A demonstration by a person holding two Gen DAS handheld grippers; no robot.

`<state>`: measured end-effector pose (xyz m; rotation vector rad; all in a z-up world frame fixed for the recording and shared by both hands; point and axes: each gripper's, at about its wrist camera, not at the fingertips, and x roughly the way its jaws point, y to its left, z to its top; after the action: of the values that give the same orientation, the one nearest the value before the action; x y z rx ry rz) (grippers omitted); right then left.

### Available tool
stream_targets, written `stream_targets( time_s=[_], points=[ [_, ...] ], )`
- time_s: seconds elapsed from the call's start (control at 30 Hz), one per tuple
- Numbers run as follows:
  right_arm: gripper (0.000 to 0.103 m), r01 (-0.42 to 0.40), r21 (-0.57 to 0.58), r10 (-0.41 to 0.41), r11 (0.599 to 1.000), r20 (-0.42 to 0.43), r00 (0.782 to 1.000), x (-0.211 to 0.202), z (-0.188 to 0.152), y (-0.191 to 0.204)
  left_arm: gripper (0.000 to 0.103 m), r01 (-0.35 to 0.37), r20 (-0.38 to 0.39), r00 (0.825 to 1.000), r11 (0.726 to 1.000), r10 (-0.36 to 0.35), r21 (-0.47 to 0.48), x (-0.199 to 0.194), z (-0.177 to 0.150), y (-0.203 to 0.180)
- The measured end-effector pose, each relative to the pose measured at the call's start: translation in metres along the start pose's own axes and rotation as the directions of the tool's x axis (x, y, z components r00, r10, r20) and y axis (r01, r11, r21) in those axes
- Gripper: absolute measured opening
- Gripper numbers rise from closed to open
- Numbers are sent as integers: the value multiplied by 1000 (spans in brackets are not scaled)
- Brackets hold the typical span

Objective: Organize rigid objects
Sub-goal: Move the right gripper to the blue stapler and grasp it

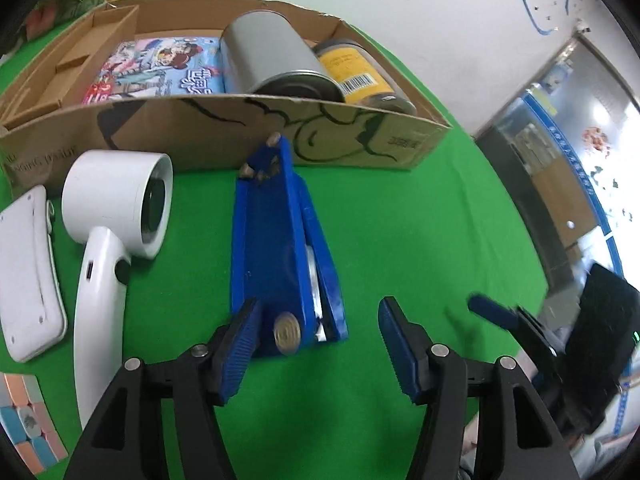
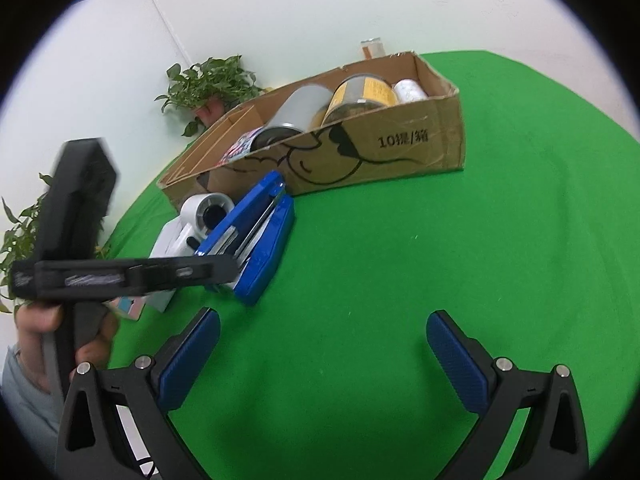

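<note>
Green cloth worktop (image 1: 400, 220), white wall behind, cardboard box (image 1: 224, 136) along the far edge already holding a grey can (image 1: 272, 52), a yellow-label jar (image 1: 360, 72) and a printed pack (image 1: 160, 68). Blue stapler (image 1: 280, 248) lies just in front of the box's near wall, nose toward it, rear end between the pads of the left gripper (image 1: 316, 344); jaws partly open, and only the left pad looks to be touching the stapler's corner, hard to be sure through the fisheye. Right gripper (image 2: 324, 356) hangs wide and empty over bare cloth on the right side. Risks: the stapler's arm sits hinged up, so a squeeze on the rear may snap it shut or let it pivot out; an off-centre bite would let the nose swing into the box wall. White hair dryer (image 1: 116, 220) and white flat device (image 1: 28, 272) crowd the left, cube (image 1: 28, 420) at the near-left corner, so a leftward slide knocks them. Free room is to the right and above; lift must clear the box's front wall.
</note>
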<state>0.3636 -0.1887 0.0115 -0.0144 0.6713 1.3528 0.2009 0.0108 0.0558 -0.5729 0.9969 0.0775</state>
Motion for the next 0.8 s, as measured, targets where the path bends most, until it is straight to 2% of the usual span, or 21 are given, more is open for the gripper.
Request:
stream_targets(
  time_s=[0.03, 0.13, 0.2, 0.27, 0.37, 0.6, 0.63, 0.7, 0.73, 0.77, 0.8],
  points=[
    [103, -2, -3, 2, 1000, -5, 1000, 1, -1, 0, 57, -1, -9, 1000, 1000, 1, -13, 3, 2, 0],
    [103, -18, -17, 17, 1000, -19, 1000, 2, -4, 3, 37, 37, -30, 999, 998, -38, -41, 9, 3, -1],
    [103, -32, -22, 31, 999, -34, 999, 4, -6, 5, 37, 85, -45, 995, 995, -88, -50, 15, 1, -5],
    [103, -46, -26, 45, 999, -47, 998, 7, -8, 7, 36, 86, -43, 995, 996, -87, -34, 18, 0, -14],
    [103, -69, -29, 67, 997, -54, 996, 9, -10, 10, 34, 128, -46, 990, 991, -130, -44, 23, -1, -21],
    [103, -61, -32, 60, 998, -54, 997, 12, 6, 4, 34, 164, -19, 986, 985, -165, -50, 18, -3, -20],
    [103, -65, -41, 62, 997, -57, 996, 15, 9, 5, 39, 166, 4, 986, 985, -166, -56, 13, -3, -18],
    [103, -74, -62, 70, 995, -66, 995, 21, 16, 7, 65, 144, 62, 988, 987, -140, -66, -3, -3, -9],
    [103, -80, -68, 75, 994, -70, 995, 25, 19, 8, 90, 133, 91, 988, 987, -125, -86, -10, -3, -4],
    [103, -90, -69, 85, 994, -77, 993, 31, 23, 9, 100, 137, 120, 985, 985, -124, -108, -16, -4, 1],
    [103, -94, -65, 89, 993, -82, 993, 35, 26, 9, 100, 151, 151, 980, 979, -129, -139, -22, -3, 8]
  ],
)
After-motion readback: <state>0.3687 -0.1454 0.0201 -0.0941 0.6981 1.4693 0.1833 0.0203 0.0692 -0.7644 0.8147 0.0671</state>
